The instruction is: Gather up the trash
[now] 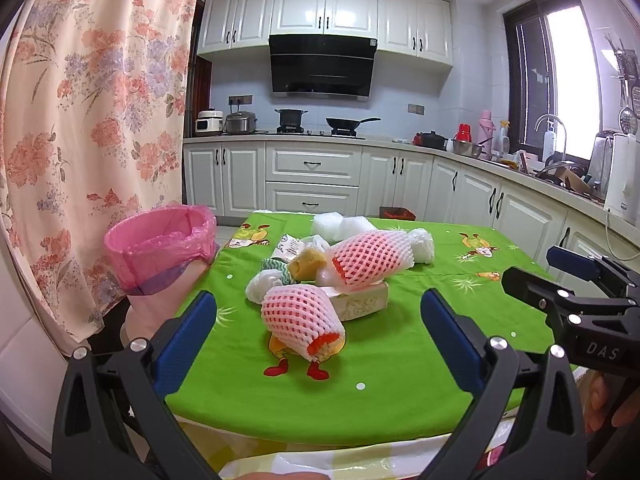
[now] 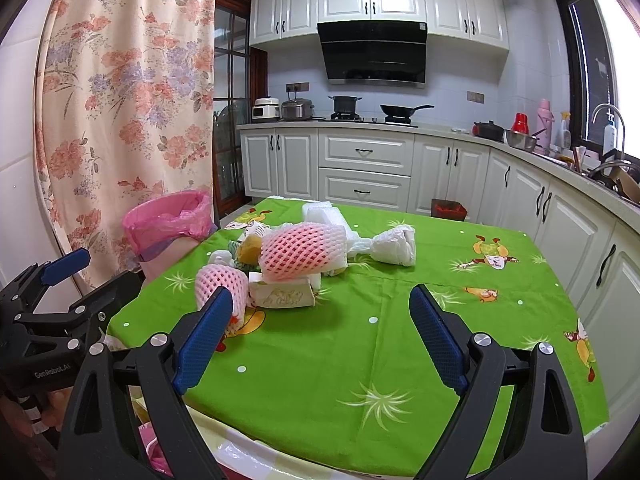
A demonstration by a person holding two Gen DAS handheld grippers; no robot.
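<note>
A heap of trash lies on the green tablecloth (image 1: 400, 340): a near pink foam fruit net (image 1: 300, 322) (image 2: 220, 284), a longer pink foam net (image 1: 370, 258) (image 2: 302, 252) on top of a small cream carton (image 1: 362, 304) (image 2: 282, 294), white foam wrap (image 1: 340, 226) and a crumpled white bag (image 2: 394, 246). A bin with a pink liner (image 1: 160, 252) (image 2: 172, 224) stands off the table's left edge. My left gripper (image 1: 318, 312) is open, just short of the near net. My right gripper (image 2: 322, 308) is open over bare cloth, right of the heap.
A floral curtain (image 1: 92, 112) hangs at the left behind the bin. White kitchen cabinets (image 1: 312, 172) and a cluttered counter with a sink (image 2: 608, 168) run along the back and right. The table's front edge (image 2: 320, 456) is close below both grippers.
</note>
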